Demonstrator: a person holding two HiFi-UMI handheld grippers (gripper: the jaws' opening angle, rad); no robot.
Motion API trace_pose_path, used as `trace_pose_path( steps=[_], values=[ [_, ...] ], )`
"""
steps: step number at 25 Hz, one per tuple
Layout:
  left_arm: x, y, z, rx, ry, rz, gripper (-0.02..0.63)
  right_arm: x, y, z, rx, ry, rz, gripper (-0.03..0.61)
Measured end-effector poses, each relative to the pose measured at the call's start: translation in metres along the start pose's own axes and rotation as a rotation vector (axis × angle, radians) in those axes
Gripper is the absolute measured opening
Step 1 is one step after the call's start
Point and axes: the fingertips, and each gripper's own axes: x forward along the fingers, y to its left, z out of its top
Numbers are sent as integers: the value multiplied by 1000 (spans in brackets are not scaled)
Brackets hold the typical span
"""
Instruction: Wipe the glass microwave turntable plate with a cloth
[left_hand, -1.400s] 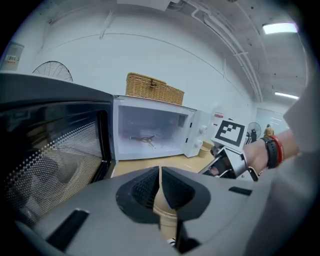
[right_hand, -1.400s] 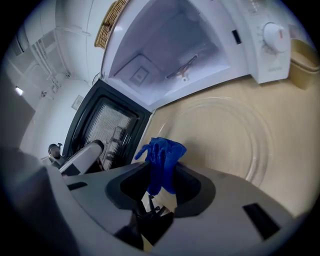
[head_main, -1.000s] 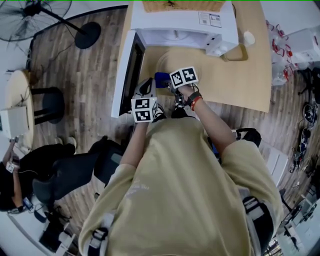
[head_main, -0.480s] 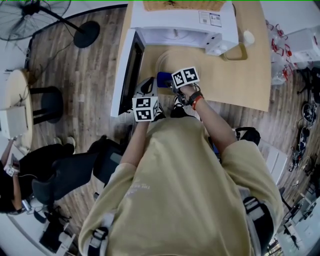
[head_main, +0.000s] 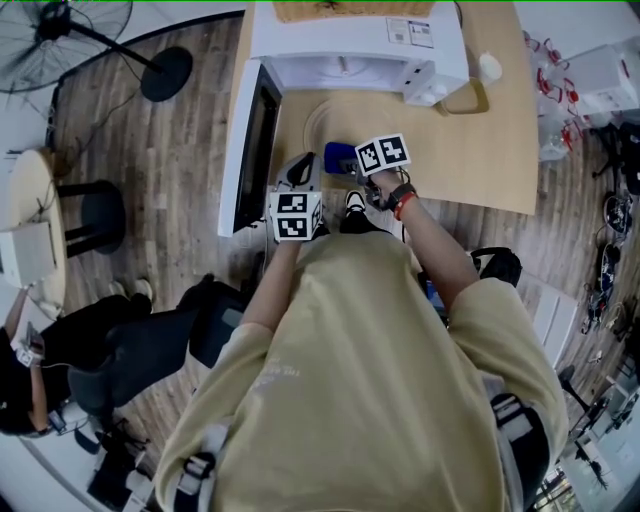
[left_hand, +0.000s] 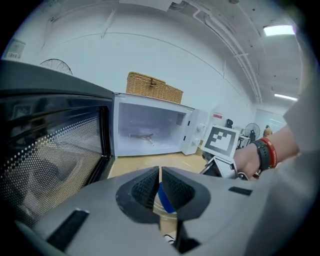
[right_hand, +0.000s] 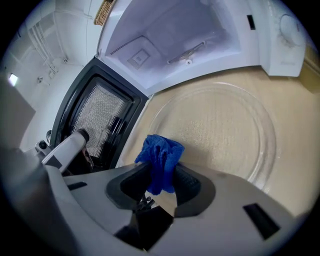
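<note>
The clear glass turntable plate (right_hand: 220, 130) lies flat on the wooden table (head_main: 470, 150) in front of the open microwave (head_main: 350, 45). My right gripper (right_hand: 160, 175) is shut on a bunched blue cloth (right_hand: 160, 157), which hangs over the plate's near left rim. From the head view the cloth (head_main: 340, 155) sits at the near edge of the plate (head_main: 320, 120), with the right gripper (head_main: 352, 168) just behind it. My left gripper (left_hand: 160, 185) has its jaws pressed almost together with nothing held. It hovers left of the plate, beside the door (head_main: 255, 140).
The microwave's cavity (left_hand: 150, 130) is empty except for its roller ring. Its dark door (left_hand: 50, 150) swings out to the left, close to my left gripper. A wicker basket (left_hand: 152, 87) sits on top. A seated person (head_main: 100, 350) and a fan (head_main: 60, 20) are on the floor side, left.
My right gripper has slid the blue cloth a little to the right along the plate's near edge. The left gripper has stayed in about the same place.
</note>
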Motion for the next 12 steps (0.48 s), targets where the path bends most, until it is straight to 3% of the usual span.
trace_pose_path(
  steps=[12],
  values=[
    [13, -23, 5, 50, 6, -70, 34, -31, -32, -7, 43, -38, -53, 147]
  ],
)
